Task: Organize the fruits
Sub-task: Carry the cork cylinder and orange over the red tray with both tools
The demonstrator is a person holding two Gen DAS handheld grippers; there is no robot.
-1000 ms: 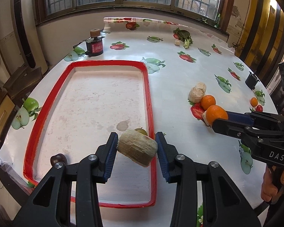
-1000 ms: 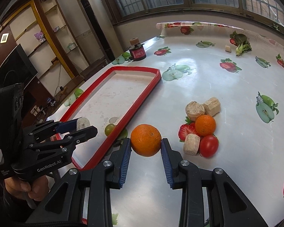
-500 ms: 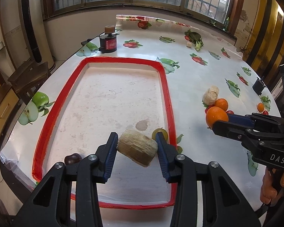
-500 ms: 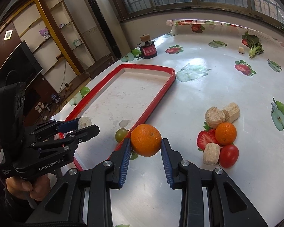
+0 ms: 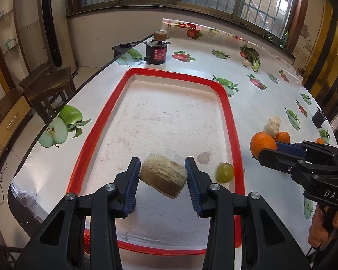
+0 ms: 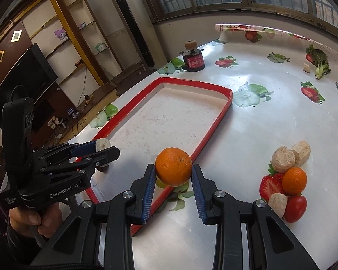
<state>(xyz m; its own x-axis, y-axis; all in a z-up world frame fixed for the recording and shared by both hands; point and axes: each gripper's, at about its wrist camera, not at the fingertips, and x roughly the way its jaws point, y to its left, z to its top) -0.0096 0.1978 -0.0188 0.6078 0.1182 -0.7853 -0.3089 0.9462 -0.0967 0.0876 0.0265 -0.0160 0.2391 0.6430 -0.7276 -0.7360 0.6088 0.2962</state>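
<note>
Left tongs (image 5: 163, 175), clamped on a pale fibrous chunk (image 5: 162, 175) lying crosswise, hung over the red-rimmed tray (image 5: 233, 121). Right tongs (image 6: 173, 176) gripped an orange (image 6: 173, 166) just outside the tray's near rim, so the left was nearer for placing.

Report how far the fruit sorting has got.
Done: only a green grape lies in the red-rimmed tray. In hand: the left hand-held gripper clamps a pale fibrous chunk above the tray; the right hand-held gripper clamps an orange at its edge. Left: a small orange, tomato and more chunks on the table.
</note>
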